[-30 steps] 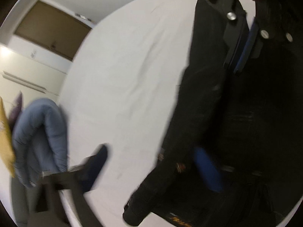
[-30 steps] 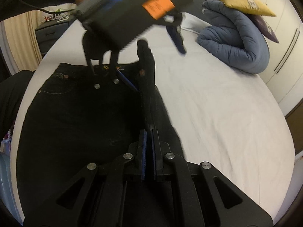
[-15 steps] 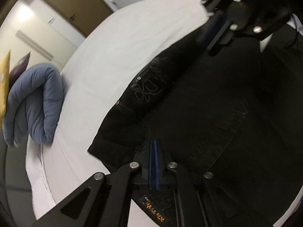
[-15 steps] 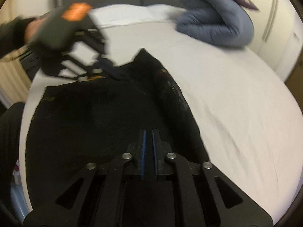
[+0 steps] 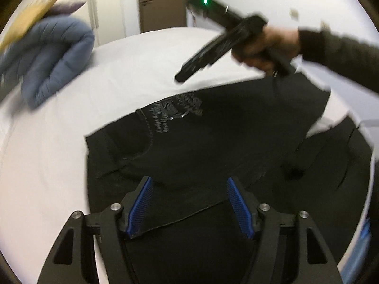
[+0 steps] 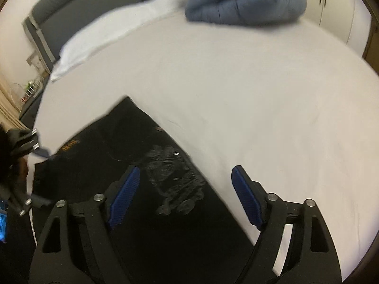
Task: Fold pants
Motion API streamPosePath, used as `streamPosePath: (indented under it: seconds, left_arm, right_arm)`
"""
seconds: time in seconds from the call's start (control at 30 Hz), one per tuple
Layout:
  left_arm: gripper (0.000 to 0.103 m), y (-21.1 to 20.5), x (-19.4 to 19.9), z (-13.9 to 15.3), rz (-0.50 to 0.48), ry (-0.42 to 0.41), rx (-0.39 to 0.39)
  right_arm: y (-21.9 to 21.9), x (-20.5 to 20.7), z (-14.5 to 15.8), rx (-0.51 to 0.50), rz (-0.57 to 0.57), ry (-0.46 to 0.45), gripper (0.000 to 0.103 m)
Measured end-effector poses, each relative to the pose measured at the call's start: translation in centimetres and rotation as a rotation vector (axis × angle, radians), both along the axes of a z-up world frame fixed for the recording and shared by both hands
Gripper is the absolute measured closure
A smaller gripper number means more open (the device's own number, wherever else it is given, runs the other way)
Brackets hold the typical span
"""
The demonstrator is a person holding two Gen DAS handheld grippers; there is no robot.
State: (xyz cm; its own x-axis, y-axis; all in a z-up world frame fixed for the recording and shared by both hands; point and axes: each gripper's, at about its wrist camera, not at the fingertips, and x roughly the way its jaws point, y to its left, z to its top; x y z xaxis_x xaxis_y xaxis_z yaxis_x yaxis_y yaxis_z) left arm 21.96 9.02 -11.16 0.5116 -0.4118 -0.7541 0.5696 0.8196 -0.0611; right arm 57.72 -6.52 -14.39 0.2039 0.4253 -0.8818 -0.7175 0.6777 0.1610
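Observation:
The black pants (image 5: 213, 146) lie on the white bed, one half folded over the other, with a grey embroidered pocket design facing up. In the left wrist view my left gripper (image 5: 189, 203) is open above the waist part and holds nothing. In the right wrist view my right gripper (image 6: 187, 189) is open above the pants (image 6: 146, 189) near the embroidered pocket, empty. The right gripper's body (image 5: 213, 47), in a hand, shows in the left wrist view above the pants. The left gripper's fingers (image 6: 26, 142) show at the far left edge.
A rolled blue duvet (image 5: 52, 56) with a yellow cushion (image 5: 35, 7) on it lies at the head of the bed. The white sheet (image 6: 236, 94) spreads beyond the pants. A white pillow (image 6: 99, 37) and grey headboard (image 6: 83, 7) stand behind. A door (image 5: 161, 2) is beyond.
Both grippers were shut on the pants' edge and have opened and let go. The lifted half now lies folded flat over the other half. Both grippers have drawn back.

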Motion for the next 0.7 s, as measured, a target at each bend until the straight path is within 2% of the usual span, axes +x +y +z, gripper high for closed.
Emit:
streamPosePath:
  seconds: [0.07, 0.13, 0.2, 0.23, 0.3, 0.33, 0.37, 0.43, 0.5, 0.6, 0.7]
  left_arm:
    - [0.036, -0.2, 0.5, -0.5, 0.034, 0.014, -0.048]
    - [0.036, -0.5, 1.4, -1.3, 0.061, 0.023, -0.062]
    - [0.036, -0.8, 2.0, -2.2, 0.071, 0.043, -0.061]
    - [0.037, -0.9, 2.4, -2.9, 0.076, 0.065, -0.054]
    - [0.040, -0.6, 2.7, -3.8, 0.085, 0.103, -0.055]
    - [0.043, -0.5, 2.9, -4.3, 0.093, 0.120, -0.056]
    - [0.045, -0.1, 2.9, -4.6, 0.100, 0.127, -0.059]
    - [0.045, 0.1, 2.7, -4.7, 0.101, 0.125, -0.065]
    - [0.045, 0.0, 2.4, -4.6, 0.096, 0.113, -0.048]
    - [0.045, -0.1, 2.0, -4.2, 0.086, 0.096, -0.037]
    - [0.045, 0.5, 1.3, -2.1, 0.100, 0.015, -0.025]
  right_arm:
    - [0.3, 1.5, -2.0, -0.012, -0.010, 0.078, 0.046]
    - [0.6, 2.0, -4.0, -0.054, -0.015, 0.120, 0.064]
    - [1.1, 1.9, -6.2, -0.089, 0.005, 0.167, 0.068]
    - [1.1, 1.9, -6.4, -0.075, 0.006, 0.157, 0.068]
    - [0.8, 2.3, -6.5, -0.019, -0.013, 0.200, 0.070]
    - [0.7, 2.3, -6.5, -0.008, -0.010, 0.211, 0.081]
    - [0.9, 1.9, -6.6, -0.011, 0.011, 0.215, 0.086]
    - [1.3, 1.1, -6.4, -0.035, 0.044, 0.185, 0.094]
    - [1.6, -0.1, -5.8, -0.046, 0.064, 0.141, 0.098]
    - [1.9, -3.3, -3.8, -0.030, 0.079, 0.050, 0.099]
    - [1.9, -6.4, -1.3, -0.027, 0.101, -0.078, 0.099]
